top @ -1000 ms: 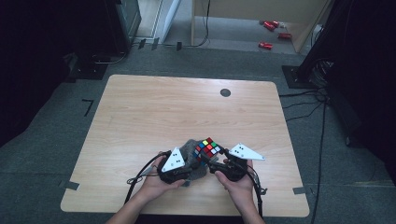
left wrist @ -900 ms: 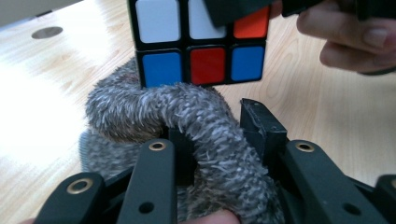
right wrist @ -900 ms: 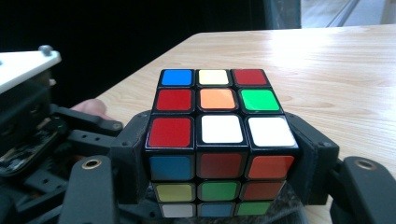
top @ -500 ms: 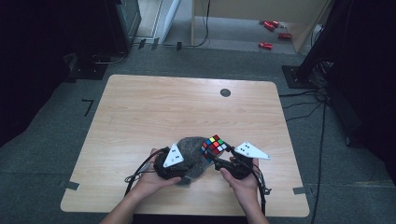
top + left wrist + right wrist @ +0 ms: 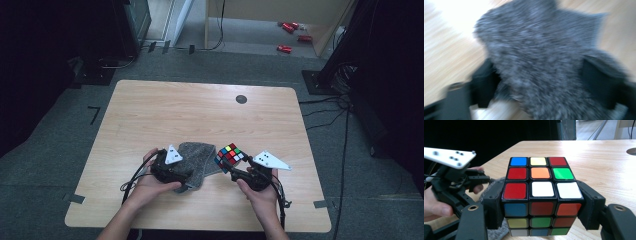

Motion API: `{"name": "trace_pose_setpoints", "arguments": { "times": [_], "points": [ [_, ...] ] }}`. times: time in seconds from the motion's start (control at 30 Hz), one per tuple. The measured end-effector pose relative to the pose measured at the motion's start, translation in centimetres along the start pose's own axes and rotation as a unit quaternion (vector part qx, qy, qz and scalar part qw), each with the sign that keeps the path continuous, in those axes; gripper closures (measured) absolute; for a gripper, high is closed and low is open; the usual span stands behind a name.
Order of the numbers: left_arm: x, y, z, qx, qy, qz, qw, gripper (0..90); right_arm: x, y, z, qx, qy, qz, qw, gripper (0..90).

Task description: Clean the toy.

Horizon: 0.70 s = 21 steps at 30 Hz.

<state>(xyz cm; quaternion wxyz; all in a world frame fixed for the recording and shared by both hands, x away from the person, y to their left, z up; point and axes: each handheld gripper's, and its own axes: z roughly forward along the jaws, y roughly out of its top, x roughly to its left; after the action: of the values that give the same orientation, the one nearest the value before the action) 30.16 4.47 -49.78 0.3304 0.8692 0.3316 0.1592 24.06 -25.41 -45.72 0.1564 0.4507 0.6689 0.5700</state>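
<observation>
Coloured squares face me on the puzzle cube [image 5: 541, 195], which sits clamped between the two black jaws of my right gripper [image 5: 541, 202], one pad pressed on each side of it. From the high view, the cube [image 5: 230, 156] is held at the tip of that gripper [image 5: 235, 167], over the near part of the table [image 5: 200, 110], and I cannot tell whether it rests on the wood.

Just beside the cube, toward my left gripper [image 5: 187, 175], lies a grey fuzzy cloth [image 5: 197, 157]. In the left gripper view the cloth [image 5: 541, 62] runs between that gripper's jaws; those jaws have just been opening and now stand apart, with the cloth between them. The blur keeps me from saying whether the pads touch it.

My left hand [image 5: 150, 182] and right hand [image 5: 260, 192] hold the grippers close together, the cloth between them. In the right gripper view, the left gripper [image 5: 481, 180] shows just beside the cube, its white plate on top.
</observation>
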Motion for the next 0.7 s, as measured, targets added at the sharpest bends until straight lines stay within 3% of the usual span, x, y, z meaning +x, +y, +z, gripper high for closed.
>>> {"name": "trace_pose_setpoints", "arguments": {
  "times": [0.1,0.27,0.3,0.53,0.6,0.7],
  "points": [
    [0.9,-0.2,-0.2,0.009,0.02,-0.016,0.9996,3.7,0.0,0.0,0.1,0.001,0.002,-0.002,1.0,34.3],
    [1.9,-0.5,-0.8,-0.001,0.037,-0.026,0.999,2.5,0.1,0.1,-0.1,-0.002,0.002,0.0,1.0,34.3],
    [2.0,-0.5,-1.1,-0.007,0.05,-0.023,0.9985,2.5,0.1,0.1,-0.1,-0.002,0.002,0.0,1.0,34.2],
    [2.7,-0.1,-3.0,-0.058,0.071,-0.02,0.9956,2.5,0.1,0.3,-0.1,-0.005,0.003,0.002,1.0,34.2],
    [2.6,0.1,-3.6,-0.08,0.066,-0.022,0.9944,2.5,0.1,0.3,-0.1,-0.004,0.003,0.003,1.0,34.3],
    [1.7,0.5,-4.1,-0.119,0.041,-0.012,0.9919,2.5,0.2,0.3,-0.1,-0.006,0.008,0.008,0.9999,34.3]
  ]
}}
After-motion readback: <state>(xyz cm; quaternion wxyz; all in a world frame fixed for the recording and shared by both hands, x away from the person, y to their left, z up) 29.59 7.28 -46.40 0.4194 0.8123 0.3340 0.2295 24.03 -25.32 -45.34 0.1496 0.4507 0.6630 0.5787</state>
